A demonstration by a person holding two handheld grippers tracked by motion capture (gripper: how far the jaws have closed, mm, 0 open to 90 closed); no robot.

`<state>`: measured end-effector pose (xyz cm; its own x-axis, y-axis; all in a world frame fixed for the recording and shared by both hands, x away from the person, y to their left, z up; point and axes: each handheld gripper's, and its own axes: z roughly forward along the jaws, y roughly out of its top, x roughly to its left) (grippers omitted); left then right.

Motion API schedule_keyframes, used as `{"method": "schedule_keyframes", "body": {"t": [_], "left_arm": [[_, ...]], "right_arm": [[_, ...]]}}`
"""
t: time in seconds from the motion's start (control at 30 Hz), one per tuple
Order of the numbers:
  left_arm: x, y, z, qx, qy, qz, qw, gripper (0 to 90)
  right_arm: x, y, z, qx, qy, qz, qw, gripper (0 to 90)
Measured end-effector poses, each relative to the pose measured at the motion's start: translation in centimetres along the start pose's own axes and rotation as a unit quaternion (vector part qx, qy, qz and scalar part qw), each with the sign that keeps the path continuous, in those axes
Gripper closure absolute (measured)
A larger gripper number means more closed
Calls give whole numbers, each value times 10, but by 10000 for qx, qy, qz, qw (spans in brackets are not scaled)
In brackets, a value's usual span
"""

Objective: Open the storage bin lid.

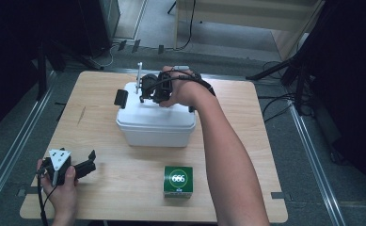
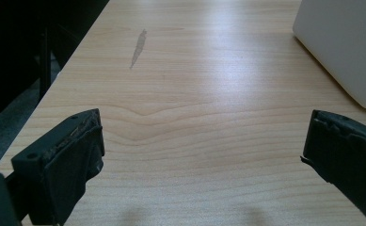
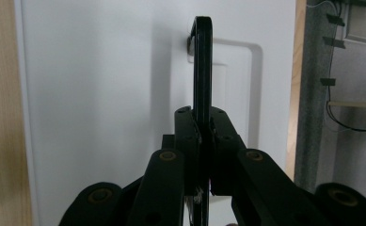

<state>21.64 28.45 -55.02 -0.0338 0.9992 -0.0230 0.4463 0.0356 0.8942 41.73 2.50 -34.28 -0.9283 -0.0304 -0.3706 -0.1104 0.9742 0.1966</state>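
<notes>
a: from the high view we see the white plastic box [image 1: 155, 123] in the middle of the light wooden table [image 1: 124, 188], with our right gripper [image 1: 148, 89] on its lid.
b: and our left gripper [image 1: 87, 165] rests near the table's front left corner, well apart from the box. a green cube carton [image 1: 178, 181] sits in front of the box.

a: in the left gripper view our jaws stand wide open over bare table [image 2: 194, 94], nothing between them.
b: the box's corner [image 2: 345, 42] shows at upper right.

a: in the right gripper view our right gripper [image 3: 203, 123] is clamped on the thin black handle [image 3: 202, 61], which stands upright above the white lid [image 3: 100, 94].
</notes>
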Motion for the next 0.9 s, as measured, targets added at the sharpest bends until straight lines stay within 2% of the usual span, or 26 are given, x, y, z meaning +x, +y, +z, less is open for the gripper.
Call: {"method": "schedule_keyframes", "body": {"t": [0.37, 0.47, 0.53, 0.6, 0.67, 0.8, 0.9], "left_arm": [[0, 0, 0, -11, 3, -29, 10000, 0], [0, 0, 0, 10, 0, -20, 10000, 0], [0, 0, 0, 12, 1, -21, 10000, 0], [0, 0, 0, 9, 0, -22, 10000, 0], [0, 0, 0, 7, -4, -40, 10000, 0], [0, 0, 0, 19, -3, -20, 10000, 0], [1, 0, 1, 8, -28, -97, 9999, 0]], "right_arm": [[-8, -6, -26, -233, -234, 15, 9995, 852], [-7, -11, -29, -166, -273, 65, 9995, 852], [-8, -14, -31, -202, -290, -33, 9994, 852], [-7, -18, -34, -143, -316, 52, 9994, 852], [-7, -22, -36, -138, -348, 8, 9993, 852], [-6, -33, -42, -88, -390, 74, 9992, 852], [-6, -41, -48, -96, -425, 84, 9990, 852]]}}
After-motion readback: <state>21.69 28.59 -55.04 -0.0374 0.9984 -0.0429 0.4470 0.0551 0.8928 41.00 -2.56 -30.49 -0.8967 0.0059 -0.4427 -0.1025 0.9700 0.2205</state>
